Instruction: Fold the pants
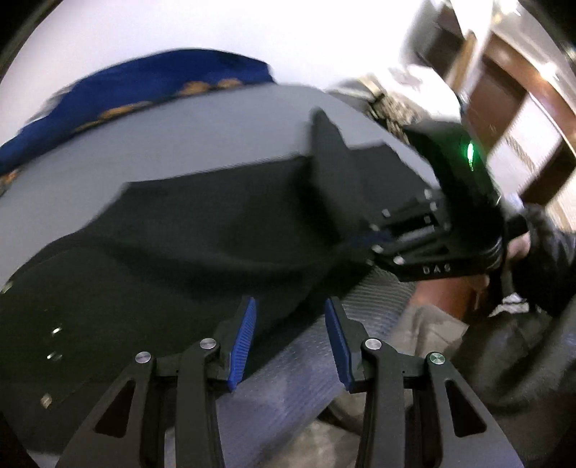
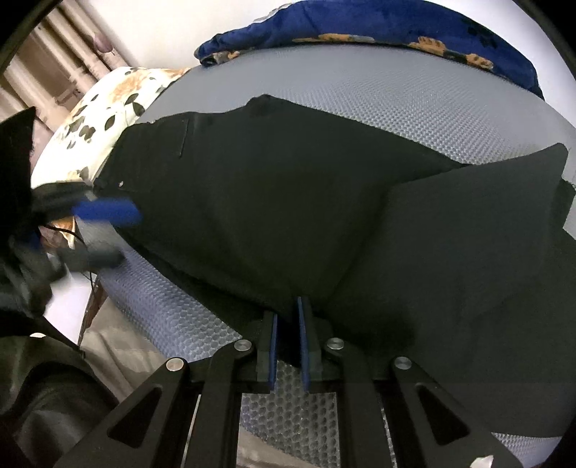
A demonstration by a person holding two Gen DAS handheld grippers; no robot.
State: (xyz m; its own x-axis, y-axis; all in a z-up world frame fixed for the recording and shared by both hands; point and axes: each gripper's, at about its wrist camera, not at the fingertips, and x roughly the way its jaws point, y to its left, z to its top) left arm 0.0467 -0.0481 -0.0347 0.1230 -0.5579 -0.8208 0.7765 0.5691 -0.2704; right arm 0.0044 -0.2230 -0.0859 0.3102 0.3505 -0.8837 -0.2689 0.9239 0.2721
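Grey textured mat (image 2: 360, 104) carries the black pants (image 2: 270, 216) laid flat, near edge pinched in my right gripper (image 2: 288, 345) for the fold, while my left gripper (image 1: 289, 345) hangs agape at that edge, holding nothing.

Ahead of the left gripper (image 1: 290, 345), whose fingers stand apart, the black pants (image 1: 201, 230) cover most of the grey textured mattress (image 1: 223, 126); a bare strip of mattress runs under and to its right. The right gripper (image 1: 381, 237) blocks the way forward-right, its fingers nearly closed over the pants' near edge. Beyond the pants, open mattress reaches a blue floral blanket (image 2: 378, 25) at the far edge. A floral pillow (image 2: 108, 104) sits far-left of the right gripper.
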